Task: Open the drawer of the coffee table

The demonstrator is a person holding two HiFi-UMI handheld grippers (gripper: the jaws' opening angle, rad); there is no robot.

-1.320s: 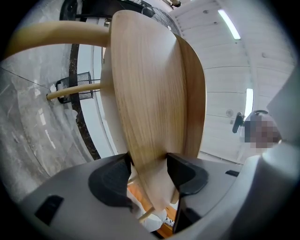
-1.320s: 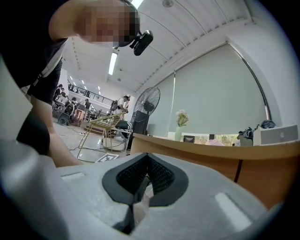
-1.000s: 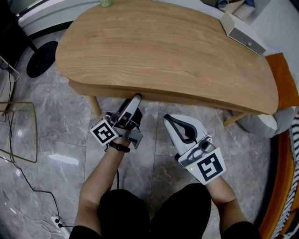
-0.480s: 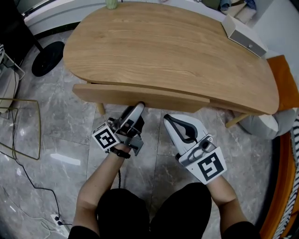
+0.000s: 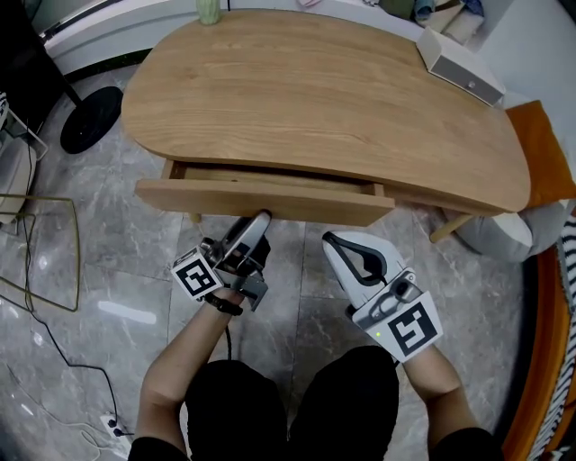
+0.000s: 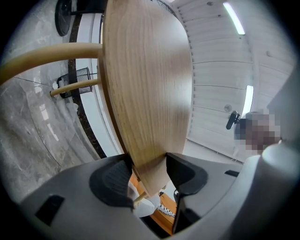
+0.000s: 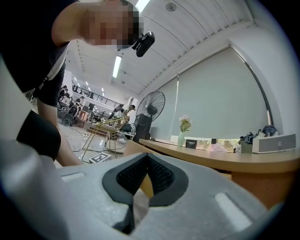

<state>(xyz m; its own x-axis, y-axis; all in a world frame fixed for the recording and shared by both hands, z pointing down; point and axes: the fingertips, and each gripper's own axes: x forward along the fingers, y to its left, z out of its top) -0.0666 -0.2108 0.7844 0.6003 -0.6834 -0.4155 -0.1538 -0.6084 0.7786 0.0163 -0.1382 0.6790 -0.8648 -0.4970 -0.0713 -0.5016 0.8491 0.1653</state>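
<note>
The wooden coffee table [image 5: 324, 99] fills the upper head view, and its drawer [image 5: 270, 200] stands partly pulled out toward me, the inside showing as a narrow strip. My left gripper [image 5: 261, 219] points up at the lower edge of the drawer front and is shut on it. In the left gripper view the wood panel [image 6: 145, 84] sits pinched between both pads of the left gripper [image 6: 149, 171]. My right gripper [image 5: 335, 239] hovers just below the drawer front's right part, shut on nothing. In the right gripper view the right gripper [image 7: 144, 165] has its pads together, with the tabletop [image 7: 225, 159] beyond.
A white box [image 5: 461, 65] and a green vase [image 5: 208, 9] stand on the tabletop. A black fan base [image 5: 90, 117] and a gold wire frame [image 5: 36, 252] are at the left. An orange seat [image 5: 549, 153] is at the right, and a table leg [image 5: 447, 230] slants down there.
The drawer has slid out from under the tabletop toward me. The left gripper came back with it, still clamped on the front. The right gripper drifted slightly back.
</note>
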